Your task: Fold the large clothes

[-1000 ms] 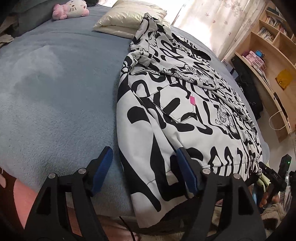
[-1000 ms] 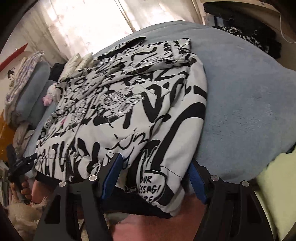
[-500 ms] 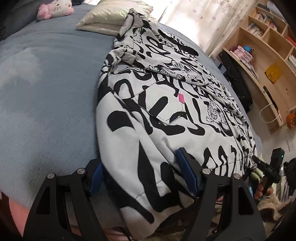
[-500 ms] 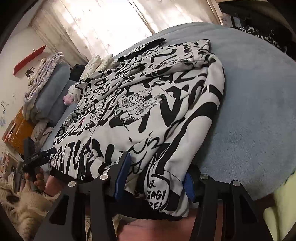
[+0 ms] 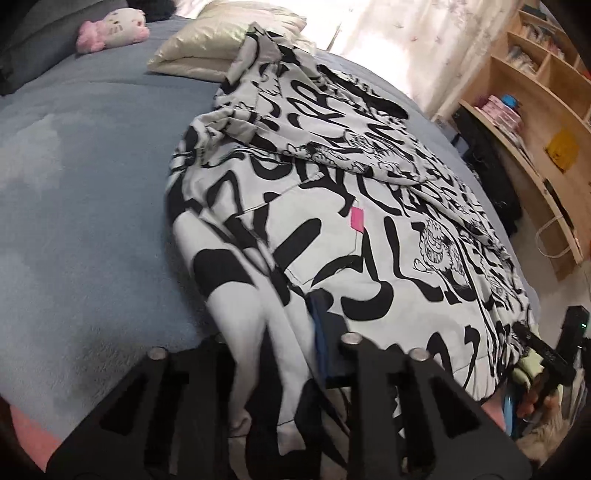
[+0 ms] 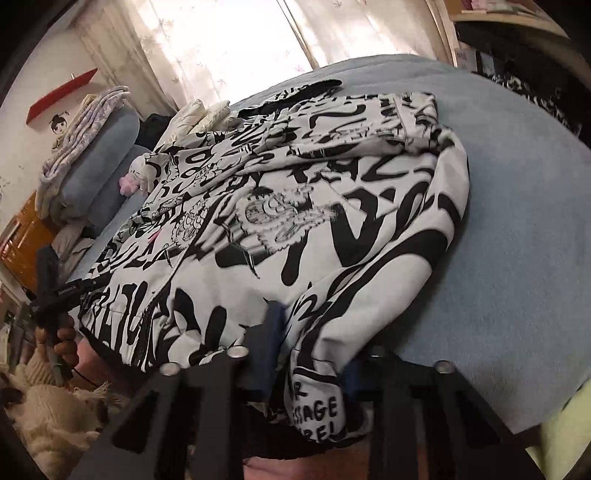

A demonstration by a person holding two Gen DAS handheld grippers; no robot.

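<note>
A large white jacket with a black graffiti print [image 5: 332,206] lies spread on a blue-grey bed cover [image 5: 92,184], its hem toward me. My left gripper [image 5: 269,325] is at the hem's left corner. Its jaws are closing, and bunched cloth is pinched between the blue pads [image 5: 319,332]. In the right wrist view the same jacket [image 6: 314,206] reaches from the hem to the far collar. My right gripper [image 6: 314,343] is at the hem's right corner, its jaws closing with a printed fold squeezed between them. Cloth hides one finger of each gripper.
Cream pillows [image 5: 221,48] and a pink-and-white plush toy [image 5: 110,31] lie at the head of the bed. Wooden shelves [image 5: 535,110] stand to the right. Folded blankets [image 6: 85,140] are stacked at the left. Bare cover [image 6: 517,221] flanks the jacket.
Both grippers have slid forward over the hem corners, and their jaws have come together. The cloth between them is now bunched into folds.
</note>
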